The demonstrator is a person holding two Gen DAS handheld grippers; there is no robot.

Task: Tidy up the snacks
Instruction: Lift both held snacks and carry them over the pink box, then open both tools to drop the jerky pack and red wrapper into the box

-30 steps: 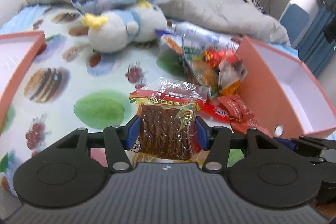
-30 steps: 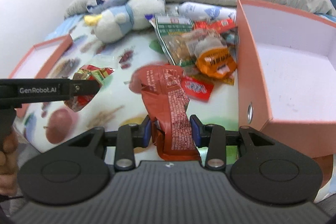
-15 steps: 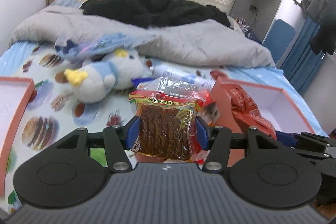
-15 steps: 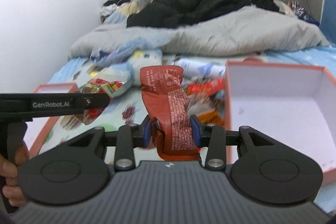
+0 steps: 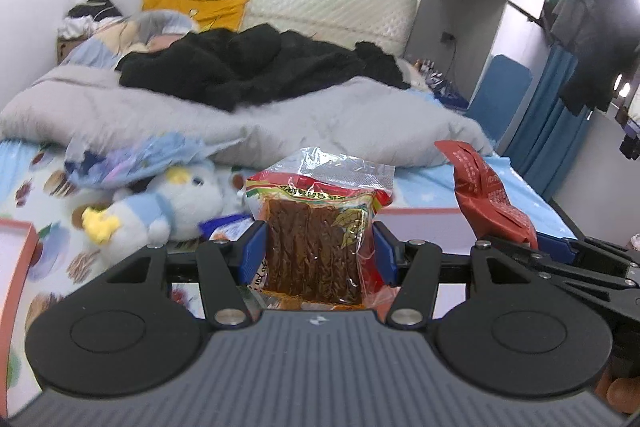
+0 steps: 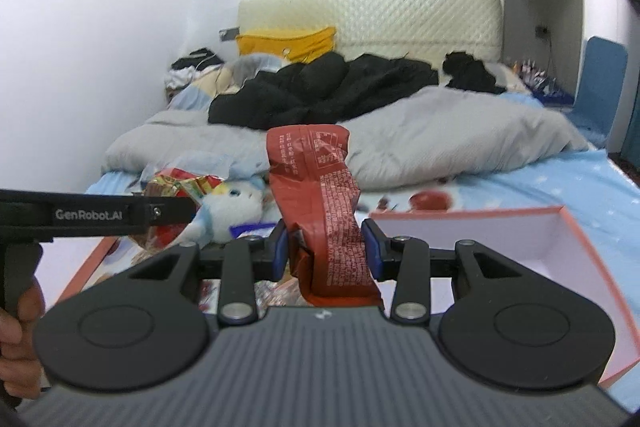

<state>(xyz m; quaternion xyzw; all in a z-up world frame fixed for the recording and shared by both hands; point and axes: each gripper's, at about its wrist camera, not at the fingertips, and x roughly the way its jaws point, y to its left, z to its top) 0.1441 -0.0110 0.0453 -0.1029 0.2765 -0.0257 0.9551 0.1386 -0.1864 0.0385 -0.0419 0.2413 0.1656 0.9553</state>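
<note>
My left gripper (image 5: 318, 247) is shut on a clear packet of brown spicy strips (image 5: 316, 227) and holds it up above the bed. My right gripper (image 6: 324, 247) is shut on a crumpled red snack bag (image 6: 320, 195), also raised; that bag shows at the right of the left wrist view (image 5: 484, 195). A pink open box (image 6: 568, 227) with a white inside lies on the bed under and right of the right gripper. A second pink box (image 5: 20, 255) lies at the left edge. The left gripper's packet shows in the right wrist view (image 6: 180, 187).
A blue and white plush toy (image 5: 160, 203) lies on the printed sheet. Other snack packets (image 5: 224, 227) lie behind the left gripper, mostly hidden. A grey duvet (image 6: 440, 135) and black clothes (image 6: 320, 87) cover the far bed. A blue chair (image 6: 600, 75) stands at the right.
Both grippers have lifted and tilted up with their packets, from low over the snack pile to well above the bed. The boxes and pile have dropped low in view.
</note>
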